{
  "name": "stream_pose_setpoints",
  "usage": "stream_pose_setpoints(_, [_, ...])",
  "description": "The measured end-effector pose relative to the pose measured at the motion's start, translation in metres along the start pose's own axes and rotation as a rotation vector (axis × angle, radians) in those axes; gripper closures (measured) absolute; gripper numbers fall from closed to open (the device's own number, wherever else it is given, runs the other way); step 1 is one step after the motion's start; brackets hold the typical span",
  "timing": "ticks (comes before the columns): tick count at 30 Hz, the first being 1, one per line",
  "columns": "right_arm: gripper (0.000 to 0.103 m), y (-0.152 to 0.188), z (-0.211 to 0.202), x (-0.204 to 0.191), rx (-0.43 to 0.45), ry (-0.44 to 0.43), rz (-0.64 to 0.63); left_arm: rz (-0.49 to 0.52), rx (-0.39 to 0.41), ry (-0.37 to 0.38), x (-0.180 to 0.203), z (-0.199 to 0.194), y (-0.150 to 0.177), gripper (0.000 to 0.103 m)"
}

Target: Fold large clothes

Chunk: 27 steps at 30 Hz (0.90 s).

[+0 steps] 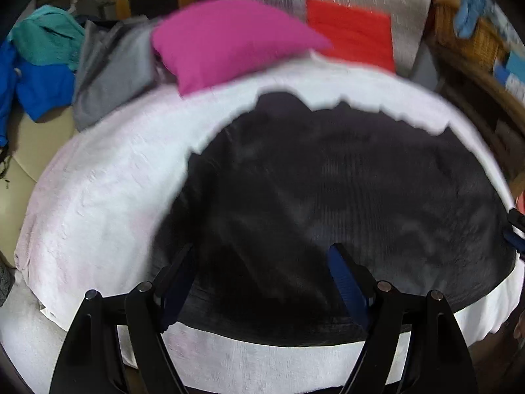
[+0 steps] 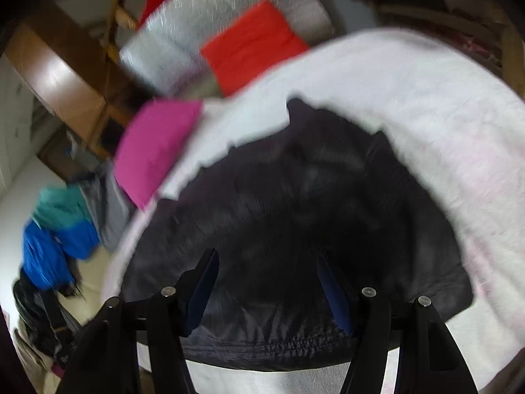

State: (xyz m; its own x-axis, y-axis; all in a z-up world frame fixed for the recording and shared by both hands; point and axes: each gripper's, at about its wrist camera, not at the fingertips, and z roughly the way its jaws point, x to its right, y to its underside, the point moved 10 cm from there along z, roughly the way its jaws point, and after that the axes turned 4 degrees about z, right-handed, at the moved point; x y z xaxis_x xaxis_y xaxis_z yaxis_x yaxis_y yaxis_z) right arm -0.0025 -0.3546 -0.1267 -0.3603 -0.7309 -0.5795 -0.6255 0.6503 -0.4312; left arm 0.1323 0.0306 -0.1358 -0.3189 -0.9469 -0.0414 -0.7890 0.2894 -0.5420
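One dark garment (image 1: pixel 328 197), charcoal to black, lies spread flat on a white textured cover (image 1: pixel 108 197) over a raised surface. Its fabric shows a fine ribbed weave, shallow wrinkles and an uneven, jagged far edge; in the right wrist view a stitched, gathered hem (image 2: pixel 272 344) runs along the near edge. Both views are motion-blurred, and no brand, label or writing can be read anywhere. The left gripper (image 1: pixel 262 256) hangs over the garment's near part with its jaws spread and nothing between them. The right gripper (image 2: pixel 267 262) likewise stands parted above the garment near the hem, gripping nothing. Beyond the cover lie a magenta cushion (image 1: pixel 229 39), a red folded cloth (image 1: pixel 351 32), a grey garment (image 1: pixel 111 72) and blue and teal clothes (image 1: pixel 42 65).
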Motion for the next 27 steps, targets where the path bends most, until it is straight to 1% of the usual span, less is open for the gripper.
stream_pose_setpoints(1, [0.037,0.005,0.014,0.004,-0.037,0.022,-0.002,0.007,-0.021,-0.01,0.001,0.007,0.004,0.019])
stream_pose_setpoints(2, [0.038,0.006,0.021,0.006,-0.043,0.036,-0.011,0.016,-0.026,-0.023,0.002,0.012,0.005,0.018])
stream_pose_setpoints(4, [0.039,0.002,0.023,0.002,-0.047,0.043,-0.029,0.031,-0.018,-0.023,0.002,0.01,0.002,0.018])
stream_pose_setpoints(5, [0.04,-0.001,0.021,0.0,-0.057,0.038,-0.026,0.039,-0.029,-0.015,0.001,0.008,0.0,0.018])
stream_pose_setpoints(7, [0.041,-0.014,0.014,-0.005,-0.049,-0.002,-0.006,0.029,-0.029,0.005,-0.004,0.005,-0.011,0.018])
stream_pose_setpoints(8, [0.041,-0.023,0.011,-0.006,-0.026,-0.007,-0.004,0.014,-0.012,0.001,-0.01,0.002,-0.022,0.018])
stream_pose_setpoints(10, [0.041,-0.046,0.007,-0.005,0.014,0.014,0.0,-0.004,0.006,-0.012,-0.017,-0.001,-0.037,0.018])
stream_pose_setpoints(12, [0.041,-0.066,0.016,-0.007,0.012,0.003,0.017,-0.025,0.016,-0.009,-0.021,0.002,-0.06,0.018])
stream_pose_setpoints(13, [0.041,-0.074,0.026,-0.008,-0.007,0.013,0.016,-0.028,0.009,-0.001,-0.021,0.009,-0.071,0.018])
stream_pose_setpoints(14, [0.045,-0.076,0.032,-0.007,-0.015,0.026,0.014,-0.029,-0.003,-0.003,-0.019,0.016,-0.078,0.018])
stream_pose_setpoints(15, [0.053,-0.082,0.04,-0.004,-0.024,0.043,0.019,-0.029,-0.021,-0.003,-0.018,0.025,-0.082,0.018])
stream_pose_setpoints(16, [0.055,-0.088,0.05,0.002,-0.035,0.064,0.036,-0.029,-0.049,-0.001,-0.016,0.038,-0.086,0.018])
stream_pose_setpoints(17, [0.055,-0.095,0.064,0.016,-0.049,0.109,0.063,-0.03,-0.076,-0.003,-0.014,0.049,-0.087,0.018])
stream_pose_setpoints(18, [0.067,-0.1,0.071,0.028,-0.042,0.143,0.078,-0.028,-0.105,-0.02,-0.014,0.062,-0.085,0.018])
stream_pose_setpoints(19, [0.076,-0.106,0.075,0.042,-0.026,0.179,0.087,-0.024,-0.123,-0.039,-0.015,0.072,-0.084,0.018])
stream_pose_setpoints(20, [0.088,-0.113,0.078,0.058,-0.002,0.206,0.104,-0.017,-0.132,-0.052,-0.016,0.082,-0.082,0.018])
stream_pose_setpoints(21, [0.094,-0.117,0.079,0.066,0.006,0.192,0.136,-0.016,-0.124,-0.053,-0.015,0.084,-0.082,0.018])
stream_pose_setpoints(23, [0.095,-0.119,0.074,0.075,0.013,0.121,0.237,-0.006,-0.1,-0.06,-0.013,0.078,-0.08,0.018])
stream_pose_setpoints(24, [0.091,-0.118,0.067,0.074,0.025,0.113,0.242,0.003,-0.086,-0.055,-0.011,0.072,-0.079,0.018])
stream_pose_setpoints(26, [0.089,-0.114,0.048,0.069,0.064,0.117,0.19,0.005,-0.052,-0.043,-0.01,0.055,-0.072,0.018])
stream_pose_setpoints(27, [0.086,-0.109,0.039,0.066,0.071,0.112,0.174,-0.002,-0.031,-0.04,-0.012,0.045,-0.068,0.018])
